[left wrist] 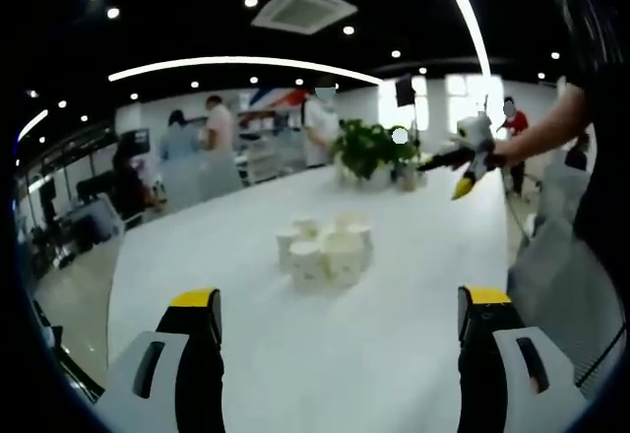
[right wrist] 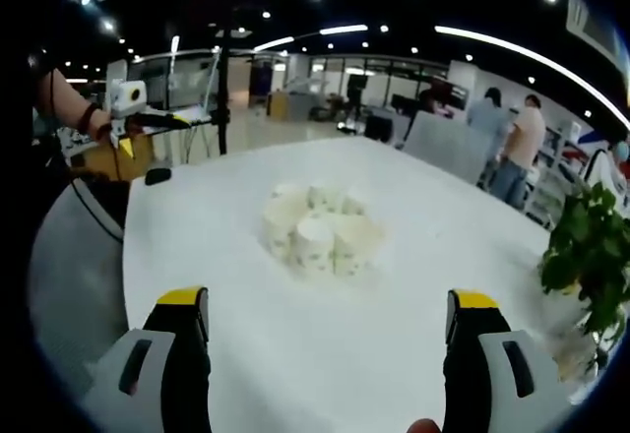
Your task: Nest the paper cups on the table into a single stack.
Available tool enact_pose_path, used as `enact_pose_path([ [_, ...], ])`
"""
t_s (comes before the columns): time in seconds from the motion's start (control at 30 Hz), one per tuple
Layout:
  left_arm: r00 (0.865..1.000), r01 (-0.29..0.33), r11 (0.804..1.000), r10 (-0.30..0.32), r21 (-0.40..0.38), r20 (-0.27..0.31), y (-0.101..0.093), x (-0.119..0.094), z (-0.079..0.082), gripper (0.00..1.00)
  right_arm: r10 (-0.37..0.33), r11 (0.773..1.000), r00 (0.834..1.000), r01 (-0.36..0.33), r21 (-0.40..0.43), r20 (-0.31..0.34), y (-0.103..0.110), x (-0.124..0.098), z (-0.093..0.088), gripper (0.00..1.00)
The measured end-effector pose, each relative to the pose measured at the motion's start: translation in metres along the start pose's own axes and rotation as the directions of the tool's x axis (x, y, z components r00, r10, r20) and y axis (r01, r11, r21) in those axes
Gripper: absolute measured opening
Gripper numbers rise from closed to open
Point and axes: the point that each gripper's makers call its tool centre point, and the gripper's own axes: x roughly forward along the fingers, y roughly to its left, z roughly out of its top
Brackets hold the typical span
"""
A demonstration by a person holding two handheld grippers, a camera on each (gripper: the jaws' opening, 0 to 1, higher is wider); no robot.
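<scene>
Left gripper view: left gripper [left wrist: 340, 305] held back from cluster of paper cups [left wrist: 326, 247] mid-table [left wrist: 295, 354], jaws spread wide, nothing between. Right gripper [right wrist: 328, 310] likewise wide apart and empty, well short of cups. Leafy plant [left wrist: 369, 148] beyond. Stacking apparently not yet begun; next, probably closing in on one outer cup and pinching rim gently, avoiding crushing.

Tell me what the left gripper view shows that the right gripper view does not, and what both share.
Left gripper view alone: a white ceiling air vent. Right gripper view alone: a small dark flat object lying at the table edge and a black vertical pole. Both share the cluster of white paper cups, the round white table and the green leafy potted plant.
</scene>
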Motion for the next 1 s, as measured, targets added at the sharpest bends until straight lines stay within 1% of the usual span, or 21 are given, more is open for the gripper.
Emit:
enact_pose_path([
  [0.13, 1.000, -0.003, 1.000, 0.003, -0.010, 0.003, -0.002, 0.001, 0.000, 1.00, 0.001, 1.000, 1.000, -0.001, -0.006, 0.007, -0.006, 0.010, 0.007, 0.99],
  [0.2, 1.000, -0.005, 1.000, 0.005, -0.015, 0.011, -0.002, 0.002, 0.000, 1.00, 0.002, 1.000, 1.000, -0.002, -0.003, 0.007, -0.007, 0.014, 0.007, 0.99],
  [0.3, 1.000, -0.006, 1.000, 0.006, -0.015, 0.005, -0.004, 0.002, -0.002, 1.00, 0.011, 1.000, 1.000, -0.011, -0.007, 0.005, -0.007, 0.020, 0.009, 0.99],
  [0.5, 1.000, -0.019, 1.000, 0.019, -0.023, 0.008, -0.008, 0.003, -0.004, 1.00, 0.018, 1.000, 1.000, -0.018, -0.014, -0.005, -0.010, 0.030, 0.006, 0.98],
  [0.67, 1.000, -0.013, 0.999, 0.013, -0.036, 0.010, -0.013, 0.003, -0.008, 1.00, 0.030, 0.999, 0.999, -0.031, -0.022, -0.012, -0.011, 0.036, 0.003, 0.95],
  [0.77, 1.000, -0.019, 0.999, 0.019, -0.044, -0.011, -0.015, 0.004, -0.015, 1.00, 0.037, 0.999, 0.999, -0.038, -0.031, -0.020, -0.014, 0.039, 0.002, 0.94],
  [0.93, 1.000, -0.007, 0.999, 0.007, -0.050, -0.005, -0.021, 0.005, -0.016, 1.00, 0.049, 0.997, 0.998, -0.051, -0.058, -0.032, -0.019, 0.043, 0.003, 0.91],
  [1.0, 1.000, -0.012, 0.999, 0.011, -0.050, -0.016, -0.021, 0.005, -0.018, 1.00, 0.051, 0.996, 0.998, -0.054, -0.069, -0.039, -0.022, 0.045, 0.004, 0.90],
])
